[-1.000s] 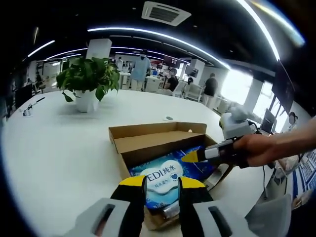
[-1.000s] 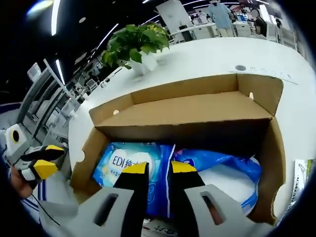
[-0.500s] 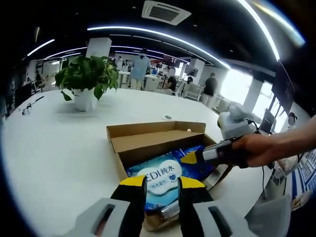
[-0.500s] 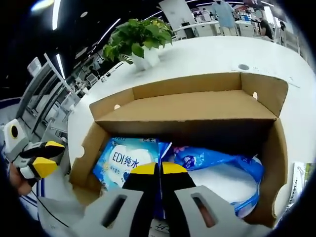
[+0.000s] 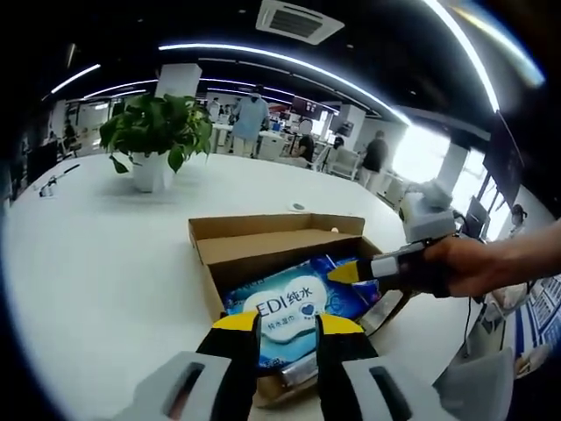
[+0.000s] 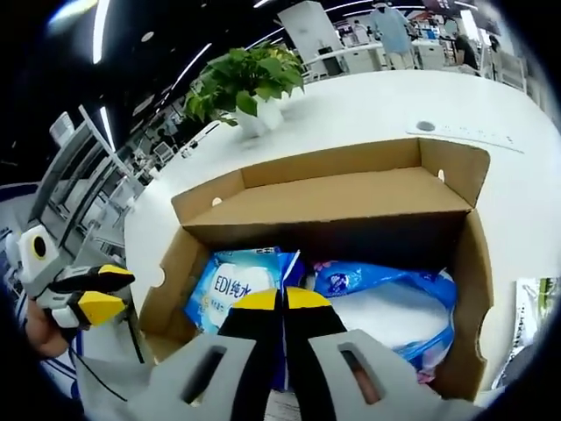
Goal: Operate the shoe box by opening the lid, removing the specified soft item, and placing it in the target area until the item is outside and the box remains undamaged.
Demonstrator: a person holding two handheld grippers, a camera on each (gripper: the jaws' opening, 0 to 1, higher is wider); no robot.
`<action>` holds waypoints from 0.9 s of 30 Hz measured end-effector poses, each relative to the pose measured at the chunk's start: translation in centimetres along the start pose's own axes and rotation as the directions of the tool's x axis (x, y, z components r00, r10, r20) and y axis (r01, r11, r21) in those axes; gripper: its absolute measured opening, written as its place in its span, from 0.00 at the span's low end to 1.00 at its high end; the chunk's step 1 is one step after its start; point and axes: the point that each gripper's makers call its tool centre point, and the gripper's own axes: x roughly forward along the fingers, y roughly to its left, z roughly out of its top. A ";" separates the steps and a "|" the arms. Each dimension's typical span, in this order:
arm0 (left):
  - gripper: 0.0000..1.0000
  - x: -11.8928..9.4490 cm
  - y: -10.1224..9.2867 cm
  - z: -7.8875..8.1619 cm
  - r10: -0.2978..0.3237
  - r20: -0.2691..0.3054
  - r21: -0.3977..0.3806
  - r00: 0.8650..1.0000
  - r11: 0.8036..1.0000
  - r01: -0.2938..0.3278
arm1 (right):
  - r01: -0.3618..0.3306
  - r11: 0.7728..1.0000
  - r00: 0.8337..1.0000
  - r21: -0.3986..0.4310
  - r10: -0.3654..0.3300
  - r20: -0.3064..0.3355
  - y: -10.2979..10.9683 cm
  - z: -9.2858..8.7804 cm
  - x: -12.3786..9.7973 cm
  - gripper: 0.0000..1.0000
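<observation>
An open cardboard shoe box [image 5: 263,248] lies on the white table, its lid folded back. Inside is a soft blue-and-white wipes pack [image 5: 285,307] printed "EDI". My right gripper [image 6: 282,300] is shut on the edge of this pack [image 6: 238,282], which is tilted up from the box floor. A second blue pack [image 6: 386,294] lies beside it in the box [image 6: 333,197]. In the left gripper view the right gripper [image 5: 349,273] reaches in from the right, held by a hand. My left gripper [image 5: 287,326] hovers open at the box's near edge, holding nothing, and appears at the left [image 6: 92,294].
A potted plant [image 5: 153,140] stands on the white table [image 5: 96,263] beyond the box. A small round disc [image 5: 299,208] lies behind the box. A printed sheet [image 6: 526,320] lies at the box's right. People and desks fill the far background.
The right gripper's jaws have shut on the blue wipes pack and drawn it upward out of the box floor. The left gripper stays open in place.
</observation>
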 end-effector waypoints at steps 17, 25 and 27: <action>0.25 1.1 -0.6 0.1 -0.029 -0.018 -0.004 0.999 1.000 0.029 | -0.016 1.000 0.998 0.019 0.015 0.054 -0.7 1.3 -0.9 0.00; 0.25 1.9 -0.8 0.0 -0.046 -0.041 -0.001 0.998 0.999 0.046 | -0.010 0.999 0.997 0.034 0.007 0.082 -1.2 2.0 -2.4 0.00; 0.25 2.2 -1.0 -0.1 -0.051 -0.048 0.001 0.998 0.999 0.051 | -0.006 0.999 0.996 0.036 0.003 0.089 -1.4 2.0 -2.9 0.00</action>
